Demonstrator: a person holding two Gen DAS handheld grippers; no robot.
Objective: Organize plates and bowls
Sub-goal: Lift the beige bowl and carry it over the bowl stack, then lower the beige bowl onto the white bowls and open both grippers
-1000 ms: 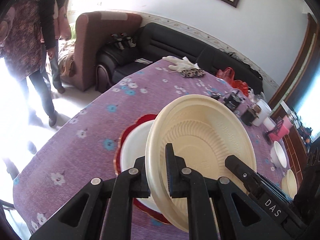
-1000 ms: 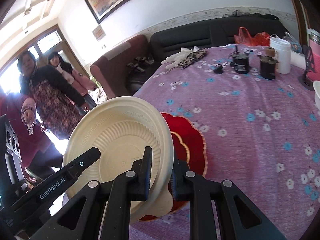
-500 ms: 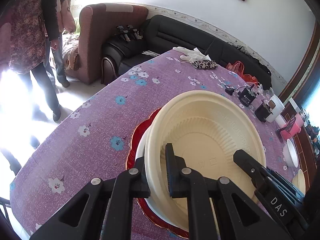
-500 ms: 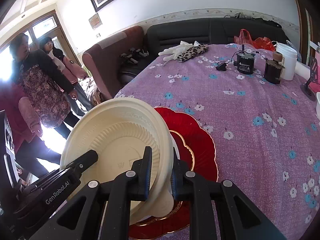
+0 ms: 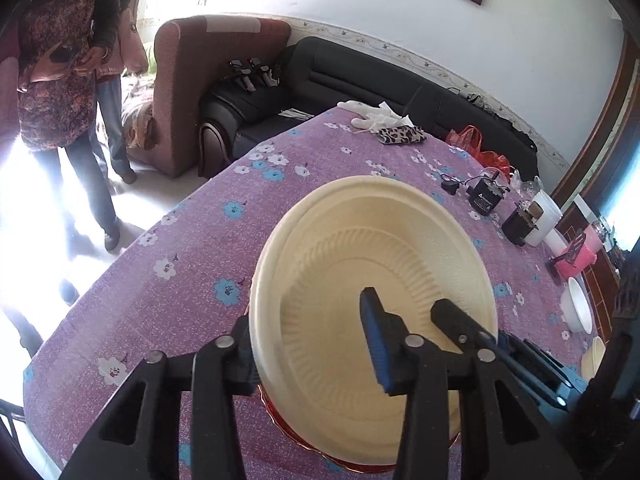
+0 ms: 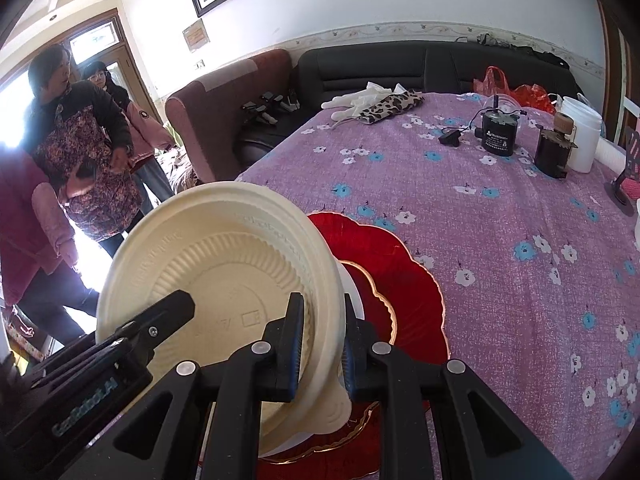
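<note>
While pinching the bowl (image 6: 224,264) by its near right rim, holds it tipped rather than flat, directly over a white bowl (image 6: 354,300) that sits on the red plate (image 6: 400,280). Does so with the right gripper (image 6: 322,300): jaws nearly together, one pad inside the wall, the other outside, rim wedged between. Reads as a firm hold, going by the narrow gap.

Straddles the opposite rim with the left gripper (image 5: 306,308). Jaws spread wide here, outer finger just beside the wall on the outside, inner finger well within the bowl (image 5: 384,264) above its ribbed floor. Grips nothing. Cannot tell whether the outer finger touches the wall.

Turns on one relation: bowl straight ahead of both sets of jaws and between the two grippers, stack right below, only a sliver of red plate (image 5: 360,464) peeping out at the near edge in the left view. Being round, offers no long axis to line up, only the tilt to level out. Leaves the right as the sole carrier, and so the nearer for the coming move.

Looks close to nested but not yet seated. Probably calls for lowering the held rim until level, then parting the right jaws and drawing both grippers back along their own lines. Worth minding the thin, light wall: could cling to a pad and lift or skew on release. Worth clearing the left inner finger upward first, to avoid hooking the rim.
</note>
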